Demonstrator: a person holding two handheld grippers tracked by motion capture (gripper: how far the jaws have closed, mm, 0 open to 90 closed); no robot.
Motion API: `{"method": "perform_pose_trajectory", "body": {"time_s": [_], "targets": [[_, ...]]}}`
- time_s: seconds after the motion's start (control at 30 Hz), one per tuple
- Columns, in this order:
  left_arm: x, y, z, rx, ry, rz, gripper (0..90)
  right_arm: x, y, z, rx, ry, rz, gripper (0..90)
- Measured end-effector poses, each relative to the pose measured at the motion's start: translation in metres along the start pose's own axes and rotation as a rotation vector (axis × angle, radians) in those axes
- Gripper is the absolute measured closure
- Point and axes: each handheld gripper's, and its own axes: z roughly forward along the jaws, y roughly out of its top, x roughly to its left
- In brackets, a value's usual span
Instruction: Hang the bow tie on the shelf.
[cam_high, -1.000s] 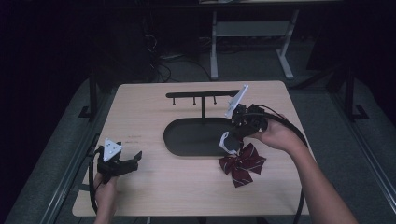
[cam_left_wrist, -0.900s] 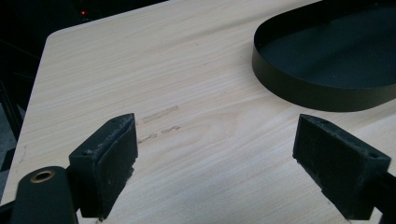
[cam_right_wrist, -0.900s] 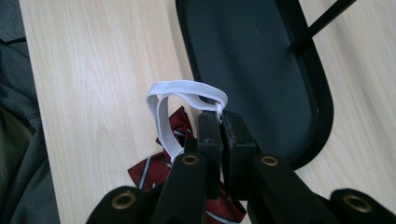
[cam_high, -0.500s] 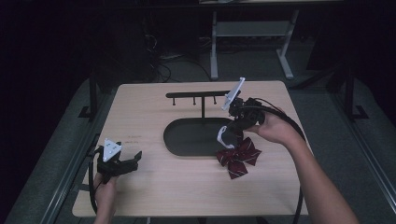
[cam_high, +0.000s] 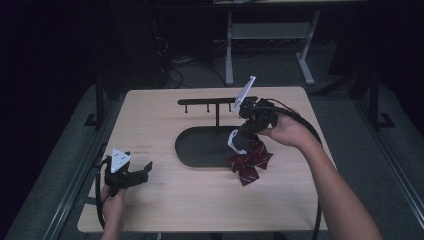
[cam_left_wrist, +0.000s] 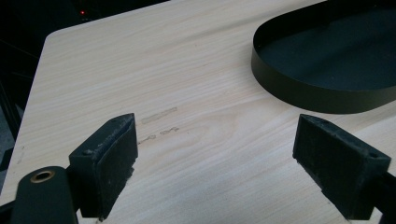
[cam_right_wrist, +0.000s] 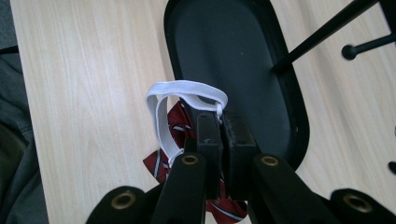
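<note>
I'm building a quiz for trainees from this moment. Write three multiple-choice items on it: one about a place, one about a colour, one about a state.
1. Where is the bow tie?
A. at the near right edge of the black tray
B. on the rack's hooks
C. beside the left gripper

2. What colour is the bow tie's strap?
A. black
B. white
C. red

3. How do the left gripper's jaws stand?
A. shut on the bow tie
B. shut on the tray rim
C. open, with nothing between them

Answers:
1 A, the high view shows it hanging from the right gripper against that edge.
2 B, the loop is white in the right gripper view.
3 C, bare table shows between them.
</note>
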Motion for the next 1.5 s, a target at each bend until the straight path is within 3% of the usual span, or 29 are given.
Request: {"method": "perform_pose_trajectory", "body": {"time_s": [1.0, 1.5], "targets": [[0.003, -0.001, -0.001, -0.006, 0.003, -0.011, 13.6, -0.021, 0.027, -0.003, 0.014, -0.01, -0.008, 86.4], [0.003, -0.001, -0.001, -0.003, 0.002, -0.01, 13.5, -0.04, 0.037, -0.002, 0.035, -0.021, 0.041, 86.3]]}}
